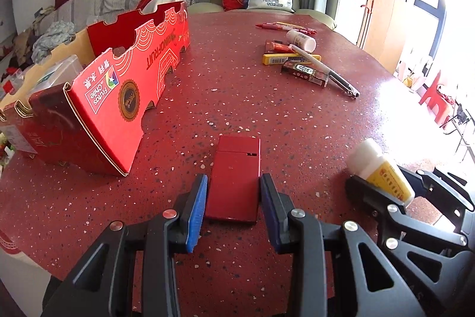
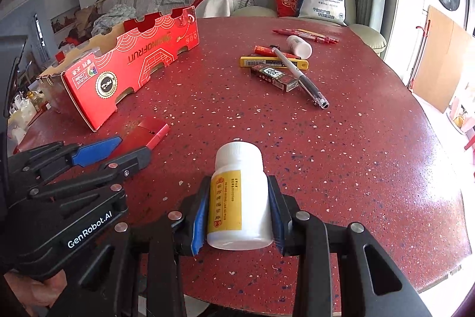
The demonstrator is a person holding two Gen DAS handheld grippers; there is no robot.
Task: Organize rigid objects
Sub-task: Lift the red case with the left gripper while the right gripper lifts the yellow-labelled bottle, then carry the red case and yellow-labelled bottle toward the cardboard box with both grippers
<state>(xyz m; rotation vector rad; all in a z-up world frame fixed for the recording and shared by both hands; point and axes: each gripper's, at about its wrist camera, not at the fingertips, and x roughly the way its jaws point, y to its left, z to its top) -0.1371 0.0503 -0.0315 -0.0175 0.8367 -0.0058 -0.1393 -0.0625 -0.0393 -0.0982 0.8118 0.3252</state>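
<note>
A flat red box (image 1: pixel 236 156) lies lengthwise between the blue pads of my left gripper (image 1: pixel 234 183), which press on its two long sides; I cannot tell whether its far end rests on the red speckled table (image 1: pixel 237 79). My right gripper (image 2: pixel 239 183) is shut on a white pill bottle (image 2: pixel 240 204) with a yellow label, its cap pointing away from me. In the right wrist view the left gripper (image 2: pixel 133 146) holds the red box (image 2: pixel 153 132) low over the table. The left wrist view shows the right gripper (image 1: pixel 386 183) with the bottle (image 1: pixel 383 171) at the right edge.
A long open red fruit carton (image 1: pixel 130 85) (image 2: pixel 133 64) stands on the table's left side. At the far right lies a small heap: red markers (image 2: pixel 305 34), a small white bottle (image 2: pixel 298 45), a yellow cutter case (image 2: pixel 267 61), a dark box (image 2: pixel 273 76) and a pen (image 2: pixel 299 76). A sofa and armchair stand behind.
</note>
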